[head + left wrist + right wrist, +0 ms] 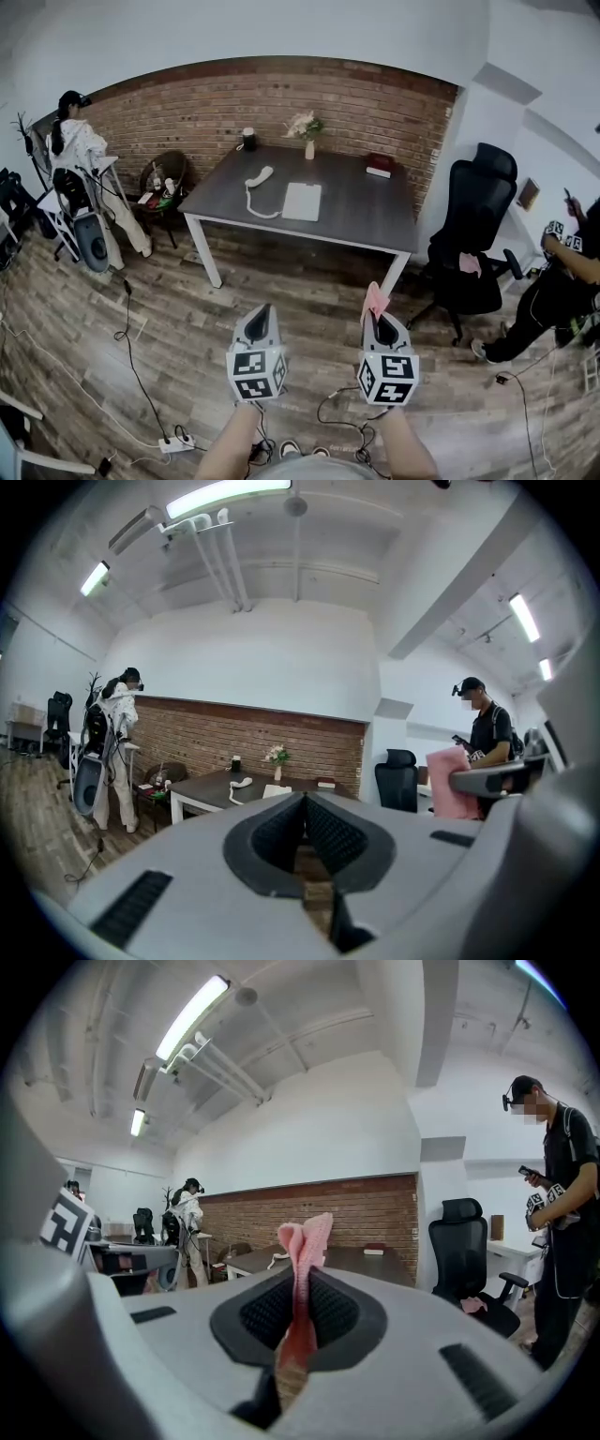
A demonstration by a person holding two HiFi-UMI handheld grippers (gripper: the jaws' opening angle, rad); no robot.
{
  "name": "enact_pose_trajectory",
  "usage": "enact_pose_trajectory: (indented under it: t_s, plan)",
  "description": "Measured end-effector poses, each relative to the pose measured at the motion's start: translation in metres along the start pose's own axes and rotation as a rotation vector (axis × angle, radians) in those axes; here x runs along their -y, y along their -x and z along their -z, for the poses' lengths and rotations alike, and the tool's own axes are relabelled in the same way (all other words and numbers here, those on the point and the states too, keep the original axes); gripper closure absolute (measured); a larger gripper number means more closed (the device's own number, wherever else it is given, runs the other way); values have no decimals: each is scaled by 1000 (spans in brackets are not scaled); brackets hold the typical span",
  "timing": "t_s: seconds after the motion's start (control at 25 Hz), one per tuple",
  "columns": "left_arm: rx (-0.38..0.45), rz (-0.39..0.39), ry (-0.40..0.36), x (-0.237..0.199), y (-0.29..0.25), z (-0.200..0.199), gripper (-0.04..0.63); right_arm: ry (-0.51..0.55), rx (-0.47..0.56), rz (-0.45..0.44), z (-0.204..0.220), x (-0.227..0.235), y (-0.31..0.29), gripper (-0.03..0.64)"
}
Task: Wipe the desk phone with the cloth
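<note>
Well short of the desk, the pink cloth is clamped between the right gripper jaws. The left gripper is closed on nothing. The desk phone is seen far ahead, on the desk's left half.

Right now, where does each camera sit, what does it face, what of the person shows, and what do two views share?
Head view: on the head, looking down at wooden floor, dark grey desk; forearms, left gripper, right gripper show.
Left gripper view: on it, facing the desk over shut, empty jaws.
Right gripper view: on it, facing the desk; jaws grip pink cloth.
Both show the white desk phone.
</note>
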State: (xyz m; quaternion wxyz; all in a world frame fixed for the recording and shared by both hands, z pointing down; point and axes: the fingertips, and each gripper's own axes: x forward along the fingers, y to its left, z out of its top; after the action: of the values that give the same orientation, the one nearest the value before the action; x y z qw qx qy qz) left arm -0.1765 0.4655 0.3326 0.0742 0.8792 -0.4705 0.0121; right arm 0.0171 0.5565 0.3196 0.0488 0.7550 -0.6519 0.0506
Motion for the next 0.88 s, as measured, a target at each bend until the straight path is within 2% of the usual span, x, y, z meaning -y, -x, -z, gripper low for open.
enact_pose_trajectory:
  t_s: [0.32,0.64,0.88]
  plan:
    - [-29,27,-20,-26,-12,14,591,-18,-39,81,23,-4,-9,595]
    - [-44,33,-31,-43,-43,19,591,-24,-61,96,32,-1,-46,595]
    - [-43,25,-40,-49,-93,14,591,-28,-57,88,27,16,-98,595]
